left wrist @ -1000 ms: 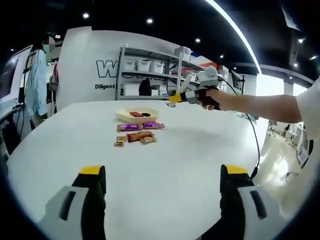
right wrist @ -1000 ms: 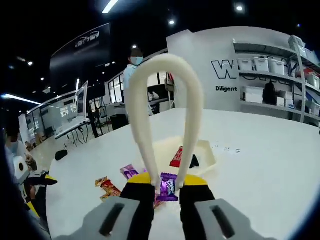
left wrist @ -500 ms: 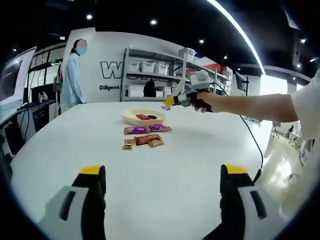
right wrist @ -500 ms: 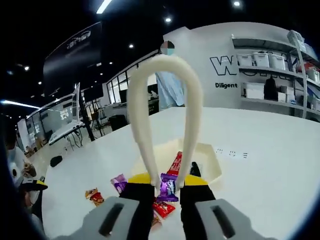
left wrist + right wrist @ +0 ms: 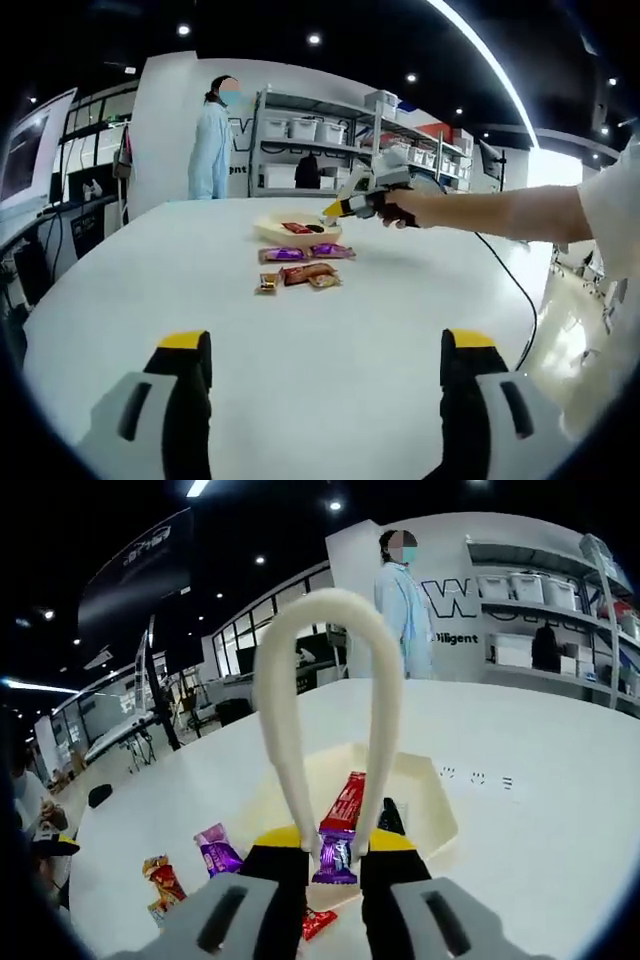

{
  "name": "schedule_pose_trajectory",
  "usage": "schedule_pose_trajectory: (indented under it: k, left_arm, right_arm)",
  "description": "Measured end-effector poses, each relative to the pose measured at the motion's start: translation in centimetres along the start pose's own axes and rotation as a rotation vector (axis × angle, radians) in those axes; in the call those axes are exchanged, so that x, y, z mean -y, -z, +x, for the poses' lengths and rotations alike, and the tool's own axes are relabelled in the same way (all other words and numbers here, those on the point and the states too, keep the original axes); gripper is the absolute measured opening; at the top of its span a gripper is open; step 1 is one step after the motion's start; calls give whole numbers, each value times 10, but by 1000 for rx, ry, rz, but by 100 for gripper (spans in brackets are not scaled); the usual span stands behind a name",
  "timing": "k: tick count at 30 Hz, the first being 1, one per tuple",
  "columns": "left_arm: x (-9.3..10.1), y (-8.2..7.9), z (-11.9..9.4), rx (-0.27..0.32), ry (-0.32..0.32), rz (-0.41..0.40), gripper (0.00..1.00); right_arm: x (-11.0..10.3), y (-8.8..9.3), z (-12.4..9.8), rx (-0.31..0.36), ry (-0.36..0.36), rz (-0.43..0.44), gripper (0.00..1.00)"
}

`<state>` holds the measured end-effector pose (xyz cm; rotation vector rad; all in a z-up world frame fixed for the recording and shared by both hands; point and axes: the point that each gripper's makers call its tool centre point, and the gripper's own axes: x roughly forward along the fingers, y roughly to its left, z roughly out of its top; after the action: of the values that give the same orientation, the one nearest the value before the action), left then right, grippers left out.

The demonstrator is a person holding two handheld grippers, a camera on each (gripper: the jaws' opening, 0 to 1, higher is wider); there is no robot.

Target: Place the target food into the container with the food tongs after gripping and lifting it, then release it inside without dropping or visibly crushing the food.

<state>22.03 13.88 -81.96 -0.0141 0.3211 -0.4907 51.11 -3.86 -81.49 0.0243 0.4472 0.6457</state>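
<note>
My right gripper is shut on a pair of cream food tongs, whose loop arches away from the jaws. A purple-wrapped candy hangs pinched between the tong arms, just above the near edge of the cream tray. A red bar and a dark piece lie in the tray. In the left gripper view the right gripper hovers by the tray, held by a person's arm. My left gripper stands open over the near table, far from the food.
Loose candies lie on the white table in front of the tray: purple ones, a red one, a small one. A person stands beyond the table's far edge, with shelving behind.
The right gripper has carried the tongs and purple candy forward, closer to the tray. The person in the background has walked to the right. The left gripper stays open.
</note>
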Motion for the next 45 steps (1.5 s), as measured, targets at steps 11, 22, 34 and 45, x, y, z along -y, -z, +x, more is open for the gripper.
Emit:
schedule_pose_trajectory:
  k: [11,22,34,45]
  left_arm:
    - [-5,4,2,-10,-9,-13,93]
    - [-13,7,-2,-6,-21,-30,92]
    - [-17,12,-3,-16,-32,-31,92]
    - [-11,10,-2,-8,-17,-28,92]
  right_arm:
    - [9,8,12,-32,10,-18,11]
    - [13,13,17,-42,26,-18,12]
    - [18,12,22,-33,39,-14,14]
    - [8,5,1,11,5,-5,14]
